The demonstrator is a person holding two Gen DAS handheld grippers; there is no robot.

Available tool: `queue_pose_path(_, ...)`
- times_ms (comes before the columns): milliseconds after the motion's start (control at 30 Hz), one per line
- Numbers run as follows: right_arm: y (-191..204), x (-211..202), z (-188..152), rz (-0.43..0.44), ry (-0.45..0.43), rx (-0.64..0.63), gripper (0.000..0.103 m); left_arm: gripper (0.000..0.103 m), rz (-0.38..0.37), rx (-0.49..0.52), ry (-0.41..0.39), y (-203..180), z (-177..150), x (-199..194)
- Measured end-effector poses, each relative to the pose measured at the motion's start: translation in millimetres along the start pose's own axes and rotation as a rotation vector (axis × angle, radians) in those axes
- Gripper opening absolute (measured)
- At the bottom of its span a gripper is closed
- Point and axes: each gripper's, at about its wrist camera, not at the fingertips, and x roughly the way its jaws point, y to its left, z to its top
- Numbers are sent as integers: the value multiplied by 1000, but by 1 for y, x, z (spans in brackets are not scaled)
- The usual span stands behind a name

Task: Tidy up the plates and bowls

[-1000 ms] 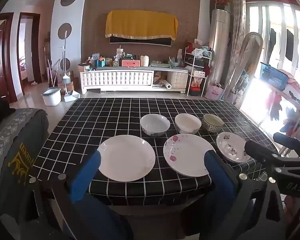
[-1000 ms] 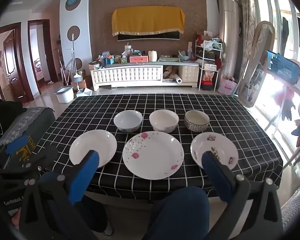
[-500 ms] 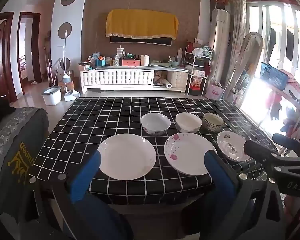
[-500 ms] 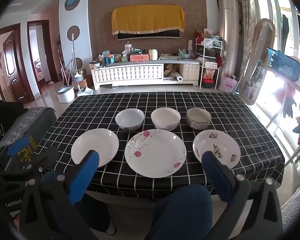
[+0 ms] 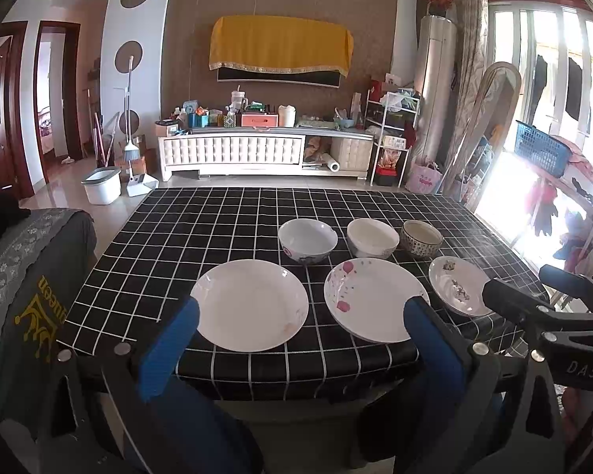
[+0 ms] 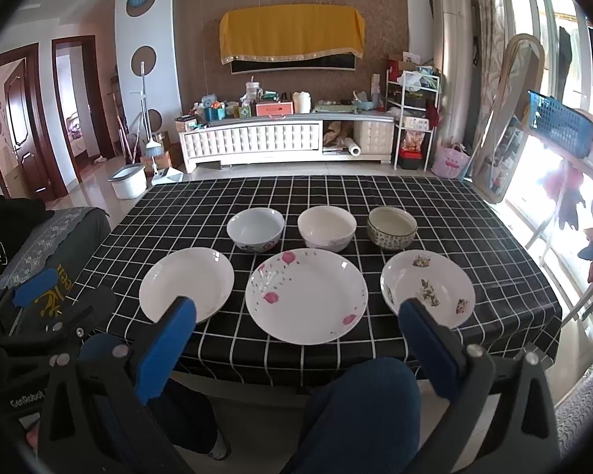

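**A:** What's changed in the last second?

**B:** Hardly anything. Both views have crept a touch closer to the table (image 6: pixel 494 237), that's all. Nothing on the checked cloth has shifted, so the sorting hasn't begun.

**A:** Your tools?

**B:** My left gripper (image 5: pixel 296 339) is spread wide with nothing between its blue fingers (image 5: pixel 168 349), hanging short of the near table edge. My right gripper (image 6: pixel 296 339) is the same: jaws wide apart, holding nothing, above my knee.

**A:** And the dishes?

**B:** 3 plates in the near row, 3 bowls in the far row, none touching. Near left is the plain white plate (image 6: pixel 186 284), in the middle the big plate with pink flowers (image 6: pixel 306 295), near right the small patterned plate (image 6: pixel 427 286). Behind them: the white bowl with a flower band (image 6: pixel 255 229) on the left, the cream bowl (image 6: pixel 327 228) in the middle, the dark-patterned bowl (image 6: pixel 392 228) on the right.

**A:** So what does that slow drift mean?

**B:** I read it as the opening approach. My left gripper frames the plain white plate and the flowered one, so I'd guess a plate goes first, stacked by size. The rims lie low on the cloth, so getting a finger under one will take care.
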Motion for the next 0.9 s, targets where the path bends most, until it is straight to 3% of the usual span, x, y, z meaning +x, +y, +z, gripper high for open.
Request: queue_pose_path(900,1,-1,-2,22,14,-10,103,102,1,-14,9,2,1,-3)
